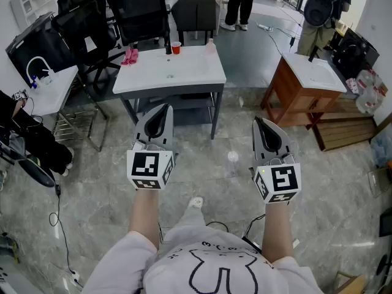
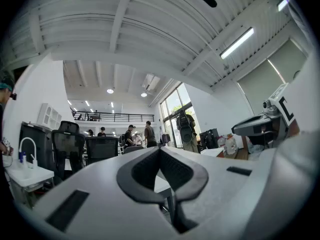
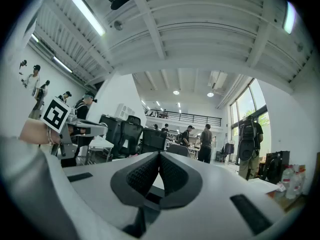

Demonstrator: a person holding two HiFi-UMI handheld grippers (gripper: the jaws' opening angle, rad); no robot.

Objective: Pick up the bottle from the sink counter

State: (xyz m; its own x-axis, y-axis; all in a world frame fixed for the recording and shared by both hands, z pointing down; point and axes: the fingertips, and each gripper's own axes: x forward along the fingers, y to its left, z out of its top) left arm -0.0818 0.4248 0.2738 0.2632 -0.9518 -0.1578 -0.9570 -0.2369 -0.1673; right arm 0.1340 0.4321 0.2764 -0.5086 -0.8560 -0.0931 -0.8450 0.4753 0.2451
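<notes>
The left claw [image 2: 160,153] is closed, its dark ribbed pads [image 2: 146,170] meeting tip to tip with nothing between them. The right claw [image 3: 159,158] is closed the same way and also carries nothing. In the head view the two are held side by side above the grey marbled floor [image 1: 92,182], both pointing ahead toward the white sink worktop on a grey frame [image 1: 196,72] and stopping well short of it. At the far right corner of that worktop stands the small pale translucent bottle [image 1: 210,44], upright as far as can be told and well apart from both claws. Left of it is a red plastic cup [image 1: 176,48], just beside a black tap [image 1: 168,45]. A crumpled pink cloth [image 1: 130,56] lies near the far left edge. Black mesh office chairs [image 1: 141,11] stand behind the worktop. A second white-topped sink unit with a brown wooden frame [image 1: 288,94] stands off to the right.
</notes>
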